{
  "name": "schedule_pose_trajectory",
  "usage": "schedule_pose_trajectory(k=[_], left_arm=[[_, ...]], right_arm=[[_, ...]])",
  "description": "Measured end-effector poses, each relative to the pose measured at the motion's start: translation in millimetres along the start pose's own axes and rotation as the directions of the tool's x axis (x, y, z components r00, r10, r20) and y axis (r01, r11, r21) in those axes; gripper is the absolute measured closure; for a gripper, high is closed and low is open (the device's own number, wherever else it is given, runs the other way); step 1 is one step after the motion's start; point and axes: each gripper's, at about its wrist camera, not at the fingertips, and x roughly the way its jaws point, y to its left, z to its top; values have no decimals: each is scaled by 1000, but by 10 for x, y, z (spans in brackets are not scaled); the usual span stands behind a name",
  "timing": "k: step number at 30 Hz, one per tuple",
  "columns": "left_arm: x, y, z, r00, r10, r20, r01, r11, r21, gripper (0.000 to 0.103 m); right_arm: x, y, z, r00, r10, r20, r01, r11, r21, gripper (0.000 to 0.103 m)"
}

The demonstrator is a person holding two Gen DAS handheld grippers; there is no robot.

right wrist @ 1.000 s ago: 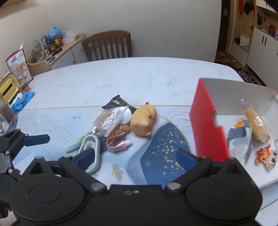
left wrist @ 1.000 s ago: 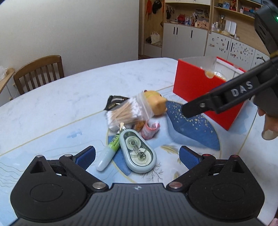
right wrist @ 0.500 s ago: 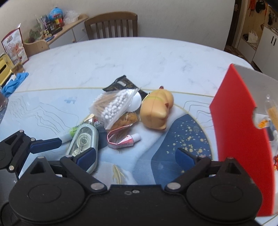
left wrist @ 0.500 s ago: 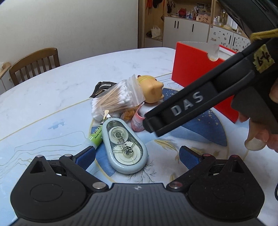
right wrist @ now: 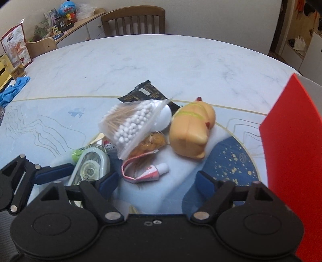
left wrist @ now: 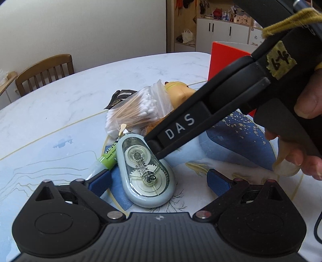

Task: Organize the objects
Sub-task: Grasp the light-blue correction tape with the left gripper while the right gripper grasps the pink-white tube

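A pile of small objects lies on the table. A grey-blue correction tape dispenser [left wrist: 146,171] sits between the open fingers of my left gripper [left wrist: 159,178]; it also shows in the right wrist view [right wrist: 90,167]. Beside it are a green glue stick [left wrist: 107,156], a bag of cotton swabs [right wrist: 130,125], a yellow toy [right wrist: 191,133], a small pink tube [right wrist: 153,171] and a black packet [right wrist: 145,93]. My right gripper [right wrist: 156,181] is open just in front of the pink tube. Its side crosses the left wrist view [left wrist: 201,119] above the tape.
A red box [right wrist: 291,161] stands at the right. A wooden chair [right wrist: 133,20] is behind the table. A blue cloth [right wrist: 12,91] and a side shelf with clutter [right wrist: 60,18] are at the left. Cabinets [left wrist: 221,34] line the far wall.
Both grippers moved forward toward the pile. The left gripper's fingers now flank the correction tape. The right gripper came closer to the pink tube and fills more of the left wrist view.
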Motion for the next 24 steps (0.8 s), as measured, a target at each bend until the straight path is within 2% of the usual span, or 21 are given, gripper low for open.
schedule_pose_trajectory(k=[4,6,10,11,13,24], left_arm=[[3,34,12,1000,2,3,-2,1000,-15,15],[-5,51,24,1000,0,8,0,1000,-22,27],[-15,85,47,1000,15,4,-15,999,-37,40],[-20,94,50,1000,22,4,-22,999,-40,47],[-22,108,57,1000,23,0,-23,999,-42,47],[-133,162,13,1000,-4,-12,3,998,-70,49]], right_arm=[[33,9,31,1000,12,8,-12,1000,-6,25],[39,18,44,1000,21,12,-21,1000,-10,28],[27,54,48,1000,26,16,-25,999,-24,41],[21,66,45,1000,25,16,-25,999,-27,46],[4,80,39,999,28,15,-28,999,-32,52],[-254,42,-88,999,45,27,-45,999,2,53]])
